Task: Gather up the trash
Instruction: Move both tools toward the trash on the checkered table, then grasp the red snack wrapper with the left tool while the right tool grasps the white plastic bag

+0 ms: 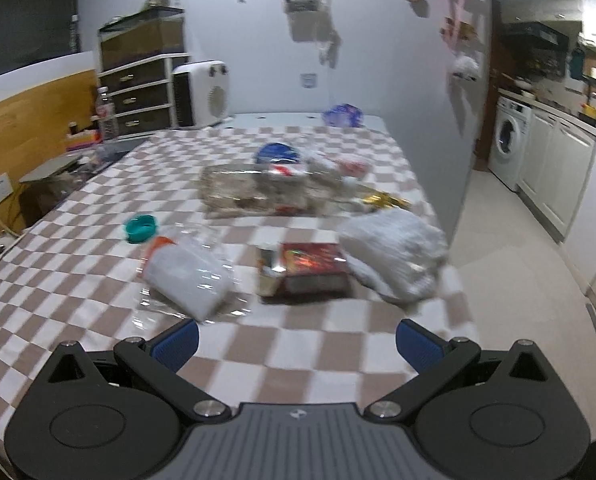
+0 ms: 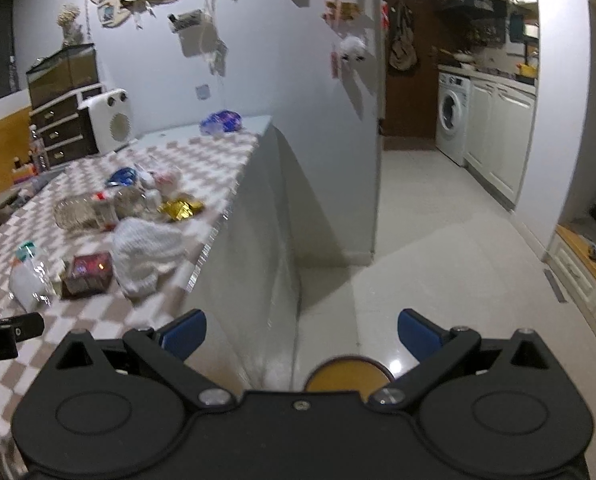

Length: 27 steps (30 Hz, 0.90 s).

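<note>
Left wrist view: left gripper [image 1: 297, 340] spread, empty, above checkered table [image 1: 98, 280].
Right gripper [image 2: 301, 330]: spread, empty, beside table edge.
Trash: red box [image 1: 312, 266], white bag [image 1: 394, 256], plastic cup [image 1: 188, 274] on table.
Progress: apparently nothing collected.

Brown-white checked tablecloth [image 1: 98, 272], teal lid [image 1: 140, 229], gold wrapper [image 2: 180, 208], blue fingers [image 1: 176, 342]
</note>
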### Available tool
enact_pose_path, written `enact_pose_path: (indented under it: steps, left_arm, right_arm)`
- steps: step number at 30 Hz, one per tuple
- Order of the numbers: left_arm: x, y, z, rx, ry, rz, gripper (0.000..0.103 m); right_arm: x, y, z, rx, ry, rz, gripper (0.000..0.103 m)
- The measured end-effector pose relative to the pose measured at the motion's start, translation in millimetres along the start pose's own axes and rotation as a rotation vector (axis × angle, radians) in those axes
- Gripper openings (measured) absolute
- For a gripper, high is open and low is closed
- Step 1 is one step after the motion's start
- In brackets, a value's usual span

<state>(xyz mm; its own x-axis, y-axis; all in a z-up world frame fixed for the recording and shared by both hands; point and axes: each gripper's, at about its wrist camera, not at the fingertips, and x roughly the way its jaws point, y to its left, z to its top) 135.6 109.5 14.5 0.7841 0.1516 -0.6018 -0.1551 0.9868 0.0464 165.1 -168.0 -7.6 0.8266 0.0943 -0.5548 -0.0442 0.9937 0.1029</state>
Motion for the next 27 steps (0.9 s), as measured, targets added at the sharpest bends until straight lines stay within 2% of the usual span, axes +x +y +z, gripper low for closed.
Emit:
enact_pose_path:
  steps: [8,11,16,18,23,27]
  left_arm:
    - [21.7,55.2,-2.7,-0.095,-0.008,0.051,0.103]
    - [29.4,72.4,-11.6,-0.128,0.009,0.045,0.103]
    - [35.8,91.1,-23.7,-0.149,0.004,0.032,0.103]
    - [35.5,95.9,-26.3,-0.16,-0.012,0.011,0.103]
    - [36.1,102.0,-23.4,-0.153,-0.055,-0.079,0.103]
    - [43.7,104.1,-10.3,-0.162,-0.098,-0.224,0.103]
  right_arm:
    - [33.4,46.5,10.9,-0.043,-0.051,0.059,0.103]
    - [43.3,62.2,6.6,-0.068,-0.104,0.12,0.103]
    - [63.8,97.1,3.3,-0.178,-0.16,0.215,0.103]
    - [72.9,108.7,3.9,-0.226,-0.187,0.263,0.103]
    - [101.6,130.3,11.7,-0.241,-0.161,0.259,0.103]
    - [121.5,142.0,18.1,-0.245,-0.138,0.268,0.103]
